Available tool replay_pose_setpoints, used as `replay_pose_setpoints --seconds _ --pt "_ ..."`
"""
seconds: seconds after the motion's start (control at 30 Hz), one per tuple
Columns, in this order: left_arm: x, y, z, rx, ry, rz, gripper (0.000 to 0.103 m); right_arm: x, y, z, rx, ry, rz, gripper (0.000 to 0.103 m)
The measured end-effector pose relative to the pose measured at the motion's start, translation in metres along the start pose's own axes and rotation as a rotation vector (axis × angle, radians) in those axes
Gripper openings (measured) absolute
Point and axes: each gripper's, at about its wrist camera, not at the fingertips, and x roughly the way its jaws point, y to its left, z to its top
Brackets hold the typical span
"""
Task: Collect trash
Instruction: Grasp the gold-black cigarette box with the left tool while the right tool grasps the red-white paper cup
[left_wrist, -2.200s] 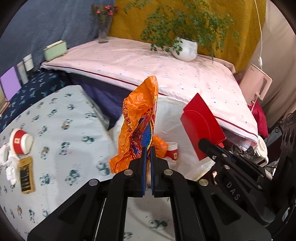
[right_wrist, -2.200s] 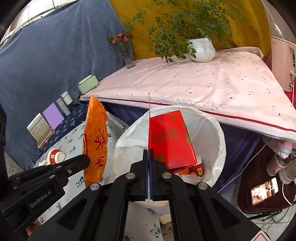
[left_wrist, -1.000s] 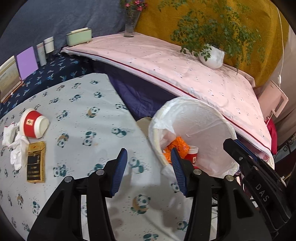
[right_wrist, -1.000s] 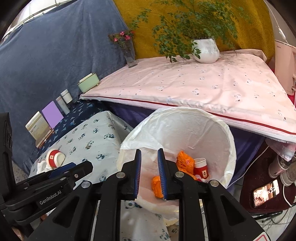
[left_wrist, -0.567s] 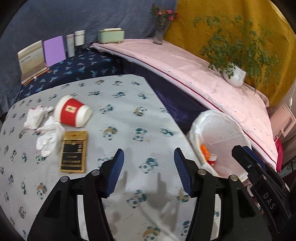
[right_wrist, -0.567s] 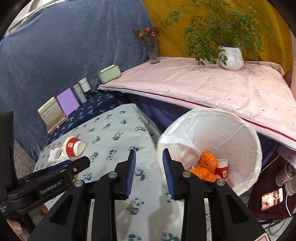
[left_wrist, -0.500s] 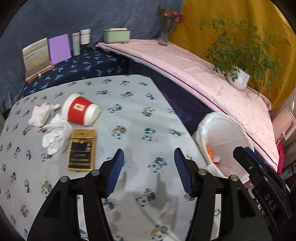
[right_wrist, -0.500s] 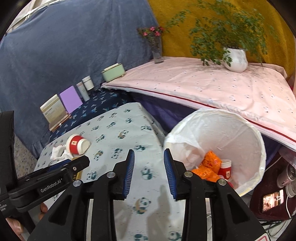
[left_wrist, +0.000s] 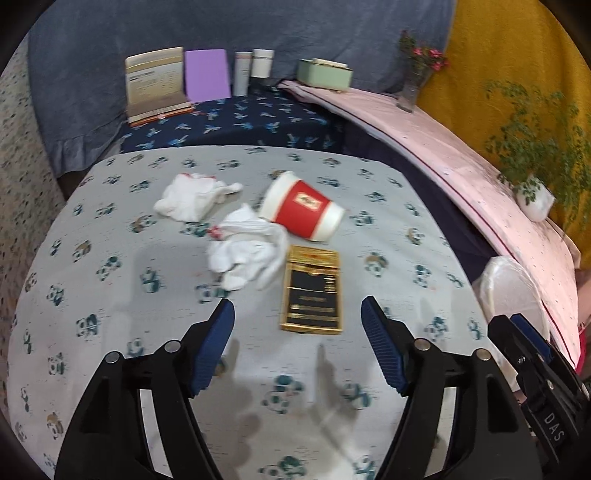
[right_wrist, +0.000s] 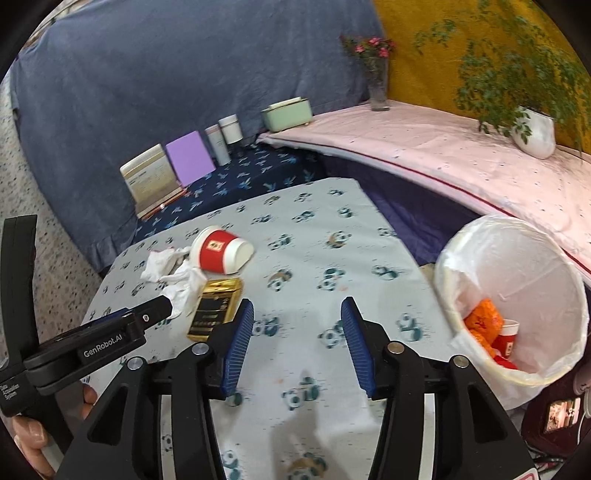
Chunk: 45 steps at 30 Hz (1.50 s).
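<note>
left hand-held gripper (left_wrist: 297, 325) released, empty; gold box (left_wrist: 313, 293) dead ahead between fingers, long axis along approach. right hand-held gripper (right_wrist: 297, 332) released, empty, farther; box up-left of it. left nearer.

Colours on the panda-print table

Pale grey tablecloth (left_wrist: 110, 236) with teal pandas; red-and-white paper cup (left_wrist: 303, 210), white tissues (left_wrist: 247, 254), gold-and-black packet (left_wrist: 312, 291); white-lined bin (right_wrist: 517, 266) holds orange wrappers (right_wrist: 482, 319).
</note>
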Motion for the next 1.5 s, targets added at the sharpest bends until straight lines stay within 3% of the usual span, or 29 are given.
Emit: replay_pose_setpoints --seconds 0.27,0.37,0.47,0.83,0.87,0.97,1.0,1.1,1.43,1.5 --pt "0.006 0.031 -0.004 -0.032 0.008 0.041 0.079 0.025 0.033 -0.002 -0.049 0.037 0.025 0.050" --pt "0.014 0.025 -0.005 -0.020 0.021 0.028 0.088 0.030 0.029 0.002 -0.040 0.033 0.012 0.050" --pt "0.027 0.012 -0.004 0.004 0.042 0.006 0.090 0.035 0.022 0.005 -0.033 0.036 -0.001 0.050" --pt "0.096 -0.025 0.001 0.067 0.148 0.017 0.090 0.065 -0.006 0.015 -0.008 0.063 -0.037 0.050" --pt "0.100 -0.025 0.001 0.066 0.157 0.019 0.087 0.068 -0.007 0.016 -0.005 0.066 -0.037 0.050" --pt "0.105 -0.022 0.001 0.077 0.166 0.027 0.059 0.078 -0.006 0.018 -0.008 0.074 -0.033 0.050" --pt "0.103 -0.021 0.001 0.088 0.158 0.027 0.055 0.081 -0.005 0.019 -0.012 0.076 -0.030 0.050" --pt "0.096 -0.008 0.003 0.050 0.153 0.012 0.054 0.091 0.002 0.022 -0.024 0.084 -0.013 0.050" --pt "0.076 0.051 0.016 -0.073 0.108 0.067 0.054 0.139 0.055 0.041 -0.105 0.119 0.085 0.051" --pt "0.077 0.057 0.020 -0.088 0.107 0.069 0.054 0.150 0.065 0.047 -0.131 0.119 0.090 0.056"
